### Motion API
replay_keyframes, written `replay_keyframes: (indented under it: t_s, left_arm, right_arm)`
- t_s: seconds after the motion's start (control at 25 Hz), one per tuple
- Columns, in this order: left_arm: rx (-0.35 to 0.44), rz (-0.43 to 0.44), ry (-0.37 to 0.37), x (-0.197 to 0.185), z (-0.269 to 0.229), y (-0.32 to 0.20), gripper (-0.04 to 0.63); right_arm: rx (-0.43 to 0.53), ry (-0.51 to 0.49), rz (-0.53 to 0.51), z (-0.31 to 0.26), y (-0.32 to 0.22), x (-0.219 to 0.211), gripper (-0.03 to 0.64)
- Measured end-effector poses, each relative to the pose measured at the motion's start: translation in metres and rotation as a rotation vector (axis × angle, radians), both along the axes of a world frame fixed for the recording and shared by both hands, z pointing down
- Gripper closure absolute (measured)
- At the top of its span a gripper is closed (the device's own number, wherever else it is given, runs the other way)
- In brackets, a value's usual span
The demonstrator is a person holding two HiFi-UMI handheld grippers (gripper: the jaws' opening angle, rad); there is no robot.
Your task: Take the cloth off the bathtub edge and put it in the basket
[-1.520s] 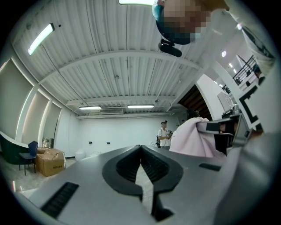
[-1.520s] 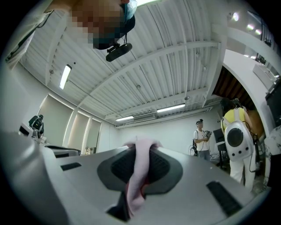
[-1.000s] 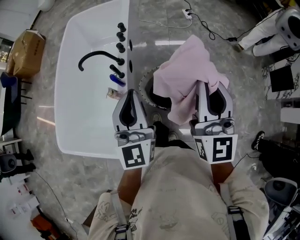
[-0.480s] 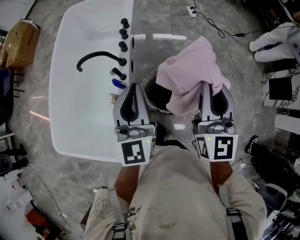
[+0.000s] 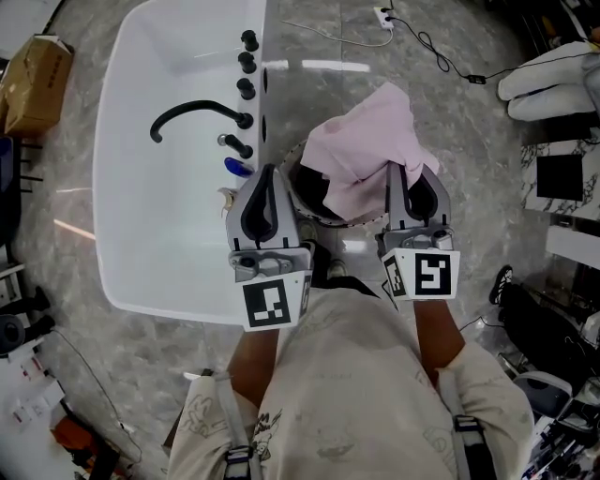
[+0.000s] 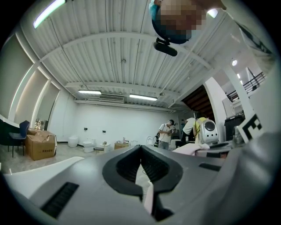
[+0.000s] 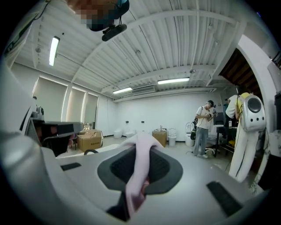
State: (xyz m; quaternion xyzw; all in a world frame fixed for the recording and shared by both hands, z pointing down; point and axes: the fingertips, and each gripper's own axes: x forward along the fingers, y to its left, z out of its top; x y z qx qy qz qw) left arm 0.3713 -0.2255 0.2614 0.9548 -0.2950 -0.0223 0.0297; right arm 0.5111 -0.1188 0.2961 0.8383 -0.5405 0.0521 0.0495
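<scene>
Cloth [image 5: 361, 155], pink and soft, hangs bunched from the right tongs [image 5: 405, 180], whose jaws are clamped on a fold of it. It is over the round dark basket [image 5: 312, 190], which stands on the grey marbled floor [image 5: 309, 37] against the tap-side edge of the white bathtub [image 5: 159, 220]. Left tongs [image 5: 269, 173] hover at that edge, jaws together, nothing gripped.

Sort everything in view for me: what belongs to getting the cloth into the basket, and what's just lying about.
Belongs to the job:
pink cloth, pinched in the right tool; basket under it; bathtub; left tool, shut.

Just lying about:
cardboard box; power strip; black faucet; blue item on the tub edge.
</scene>
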Motion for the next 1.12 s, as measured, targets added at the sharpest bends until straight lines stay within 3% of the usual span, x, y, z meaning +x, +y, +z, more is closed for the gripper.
replay_keyframes:
  t_s: [0.76,1.12]
  left_arm:
    - [-0.029,-0.048,-0.028,-0.017,0.021,-0.025,0.592]
    - [-0.043,-0.065,-0.051,-0.015,0.030,-0.030,0.592]
  right_arm:
    - [-0.388,-0.245,0.019,0.211,0.005,-0.011,0.589]
    - [-0.617,-0.283,-0.068,0.303,0.004,-0.024,0.589]
